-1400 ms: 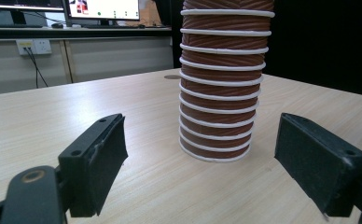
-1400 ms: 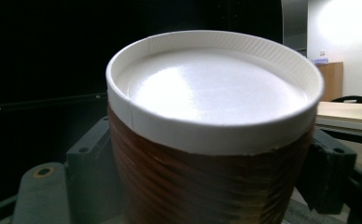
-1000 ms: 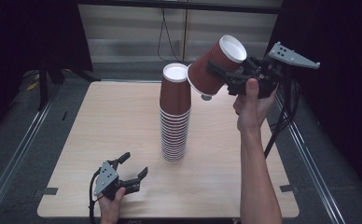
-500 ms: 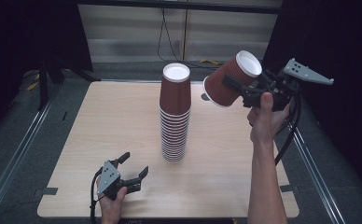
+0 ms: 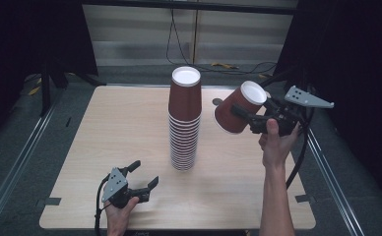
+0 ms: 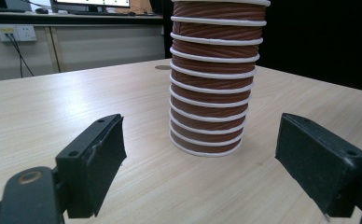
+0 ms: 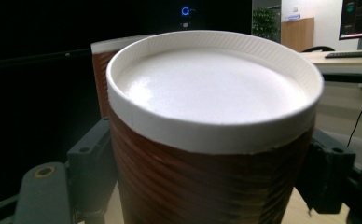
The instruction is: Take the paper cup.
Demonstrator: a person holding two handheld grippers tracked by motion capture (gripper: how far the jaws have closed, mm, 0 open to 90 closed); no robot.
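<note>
Brown ribbed paper cup [image 5: 239, 109], tilted base-up, is clamped by its sides in the right gripper [image 5: 248, 118] beside the tall upturned stack of matching cups [image 5: 184, 123], seemingly just lifted off, while the empty left gripper [image 5: 144, 177], jaws apart, rests on the pale wooden table [image 5: 120, 123].

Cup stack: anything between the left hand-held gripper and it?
Nothing visible. In the left gripper view the cup stack stands straight ahead on bare table, framed by the open jaws. The left hand-held gripper sits short of the stack; the right hand-held gripper holds a single cup tilted in the air on the stack's far side.
</note>
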